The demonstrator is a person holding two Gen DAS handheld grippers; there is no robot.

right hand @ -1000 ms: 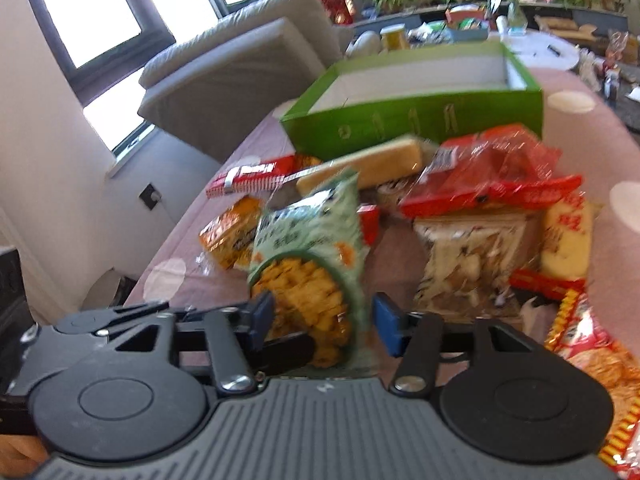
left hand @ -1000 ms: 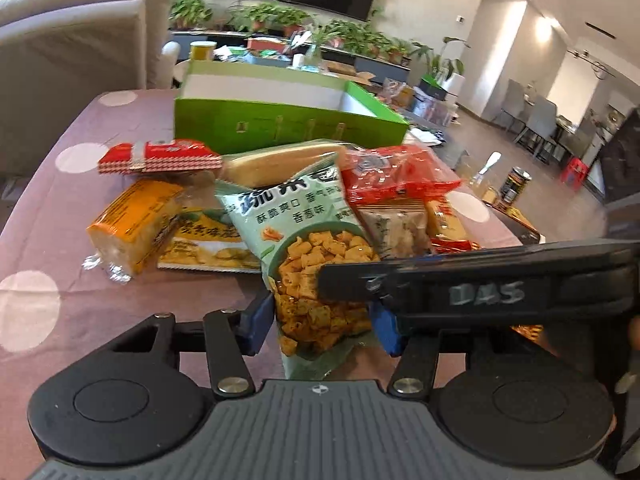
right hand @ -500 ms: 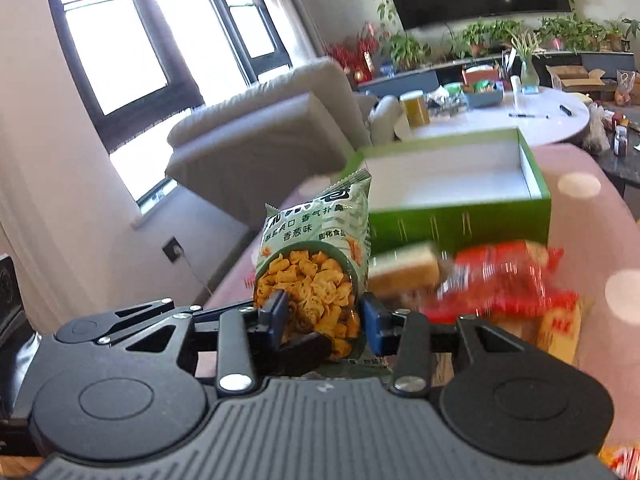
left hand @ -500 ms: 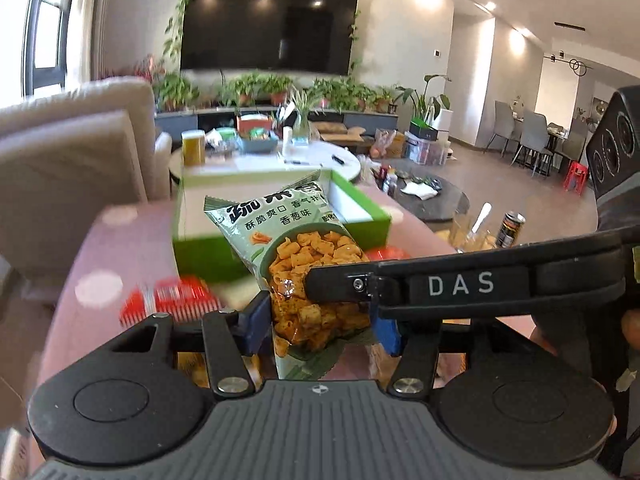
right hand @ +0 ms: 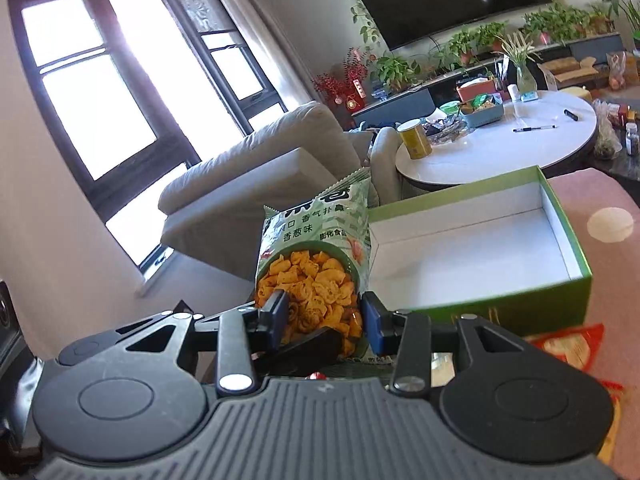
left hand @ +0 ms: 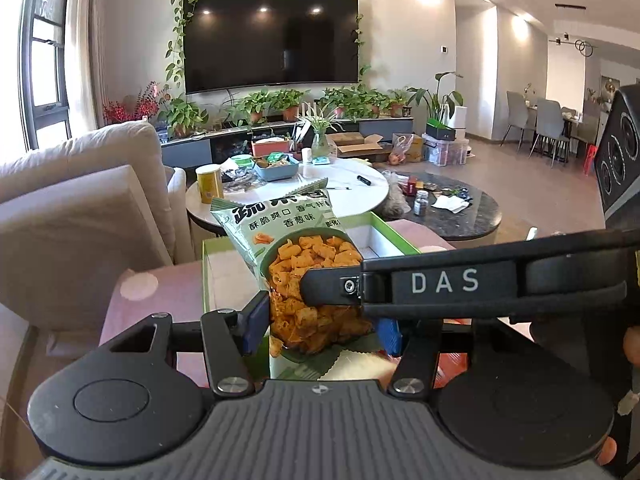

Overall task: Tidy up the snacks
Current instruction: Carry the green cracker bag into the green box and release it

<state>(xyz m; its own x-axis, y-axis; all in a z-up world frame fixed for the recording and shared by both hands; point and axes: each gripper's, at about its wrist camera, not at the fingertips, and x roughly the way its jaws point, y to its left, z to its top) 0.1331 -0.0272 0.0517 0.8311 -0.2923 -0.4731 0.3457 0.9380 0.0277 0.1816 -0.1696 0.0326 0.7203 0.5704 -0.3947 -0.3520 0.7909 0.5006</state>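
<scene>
Gripping a green bag of orange crackers (right hand: 316,276) by its lower part, the right gripper (right hand: 325,318) holds the packet upright in the air, its blue pads (right hand: 374,322) pressed to both sides of the bag. The left gripper (left hand: 320,326) flanks the same packet (left hand: 298,268) with its own blue pads (left hand: 256,328); whether it is clamped on it cannot be told, as the right tool's black finger marked DAS crosses in front. Just behind the bag sits an open green box (right hand: 520,308) with a white interior, on a pink polka-dot tablecloth (right hand: 604,204). A red snack wrapper (right hand: 568,346) lies beside the box's near wall.
</scene>
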